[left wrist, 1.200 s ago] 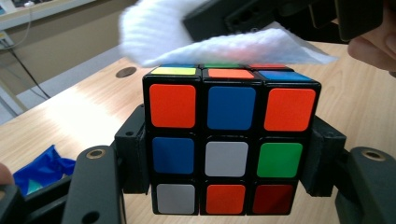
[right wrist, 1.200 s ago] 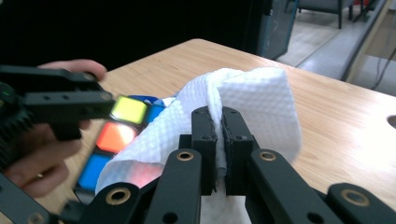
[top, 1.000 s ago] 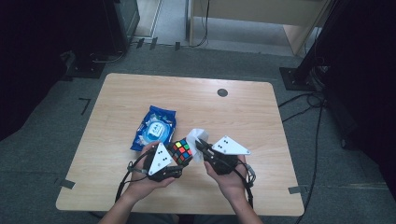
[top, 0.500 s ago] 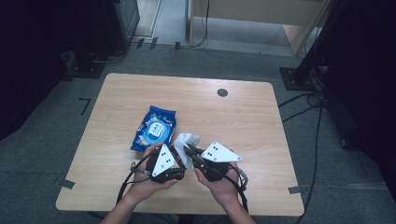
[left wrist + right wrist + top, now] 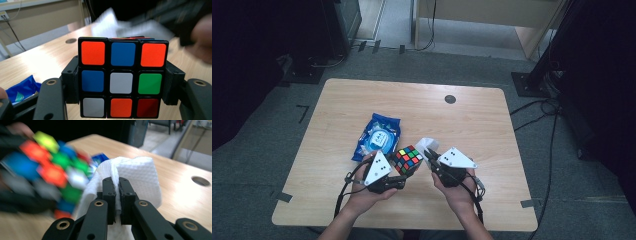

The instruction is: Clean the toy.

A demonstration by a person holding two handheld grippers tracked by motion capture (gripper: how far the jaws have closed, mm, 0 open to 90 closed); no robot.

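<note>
Cube (image 5: 407, 159) uncovered again, left fingers (image 5: 399, 172) clamping it, right fingers (image 5: 430, 156) pinching wipe (image 5: 427, 145), near table edge (image 5: 412, 226)

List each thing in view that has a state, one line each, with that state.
Multicoloured puzzle cube: held off the table, scrambled.
White textured wipe: pinched, folded over the jaws, beside the cube.
Blue plastic wipes packet: lying flat on the wooden table.
Left gripper: shut on the cube's sides.
Right gripper: shut on the wipe.
</note>
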